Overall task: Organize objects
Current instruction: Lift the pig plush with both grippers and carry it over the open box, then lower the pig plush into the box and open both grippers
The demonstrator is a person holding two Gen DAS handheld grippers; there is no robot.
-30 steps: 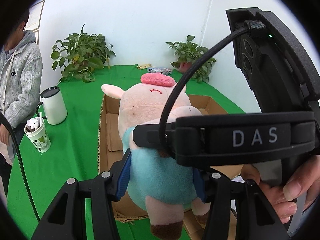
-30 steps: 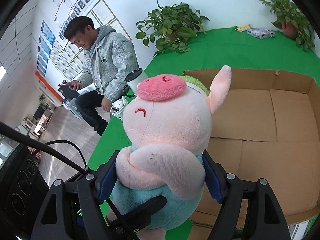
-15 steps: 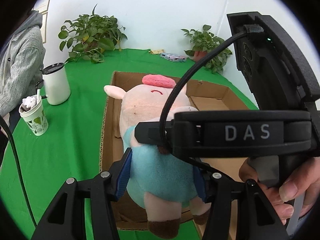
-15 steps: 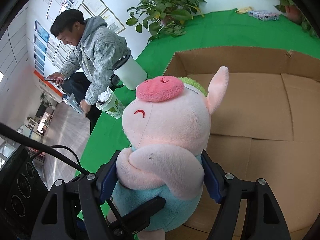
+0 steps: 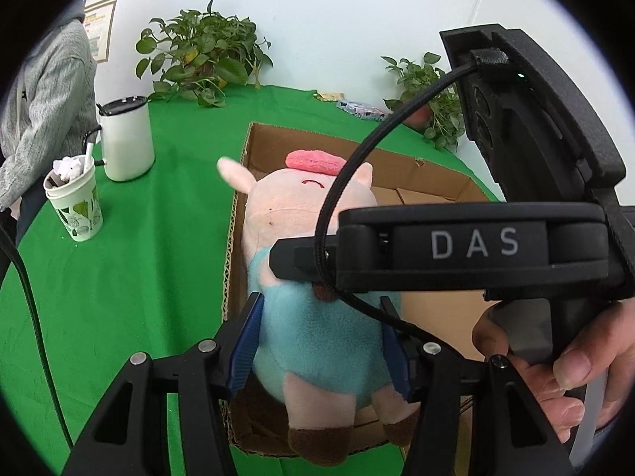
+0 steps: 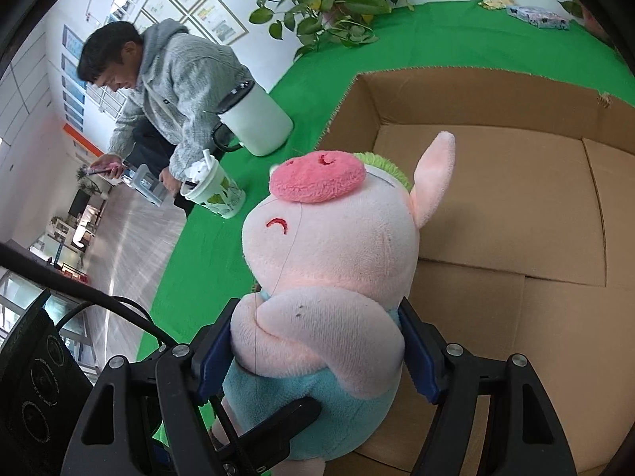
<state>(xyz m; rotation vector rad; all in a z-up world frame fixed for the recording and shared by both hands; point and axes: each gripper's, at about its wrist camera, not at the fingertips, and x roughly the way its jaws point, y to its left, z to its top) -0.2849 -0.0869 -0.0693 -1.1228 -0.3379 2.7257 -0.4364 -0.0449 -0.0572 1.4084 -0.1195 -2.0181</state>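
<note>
**Pig held by both tongs over the box**

From the left wrist, we see our left tongs pinching the pig at its blue belly, pads pressed into the plush on both sides. The toy hangs upright over the near-left corner of the box, feet low by the near wall. Our right-hand tool crosses in front, gripped by a hand.

From the right wrist, our right tongs pinch the same pig higher up, across its arm and chest, with the box floor bare beneath. A cup and a mug stand on the green desk, well clear.

We judge the toy light, soft and springy: it dents under the pads, will not slip easily, and nothing can break. The stuffed trunk is the place to hold; ears and legs would flop.
</note>
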